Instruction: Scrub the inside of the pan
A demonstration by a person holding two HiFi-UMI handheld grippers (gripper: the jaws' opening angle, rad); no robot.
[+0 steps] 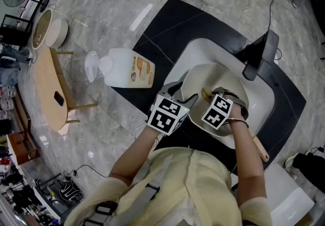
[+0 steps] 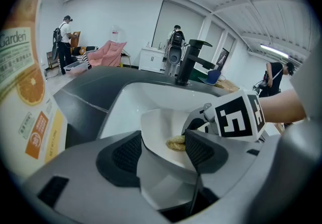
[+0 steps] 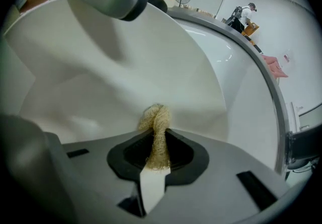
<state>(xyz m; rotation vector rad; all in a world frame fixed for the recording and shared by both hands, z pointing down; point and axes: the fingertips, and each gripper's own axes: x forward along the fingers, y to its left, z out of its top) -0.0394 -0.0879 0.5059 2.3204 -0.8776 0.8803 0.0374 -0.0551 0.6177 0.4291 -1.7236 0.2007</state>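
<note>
A cream pan [image 1: 203,75] stands tilted in the white sink [image 1: 195,50], its wooden handle [image 1: 261,148] pointing toward me. My left gripper [image 1: 184,99] is shut on the pan's near rim [image 2: 161,145], one jaw inside and one outside. The right gripper [image 1: 209,94] is shut on a tan fibrous scrubber [image 3: 157,130], whose tip presses against the pan's inner wall [image 3: 100,67]. The left gripper view shows the scrubber [image 2: 176,142] on the pan's inside, with the right gripper's marker cube [image 2: 240,116] behind it.
A black faucet [image 1: 260,55] rises at the sink's far right. A big soap bottle [image 1: 127,69] lies on the black counter [image 1: 167,24] left of the sink. A wooden stool [image 1: 51,88] stands on the floor at left. People stand far back in the room.
</note>
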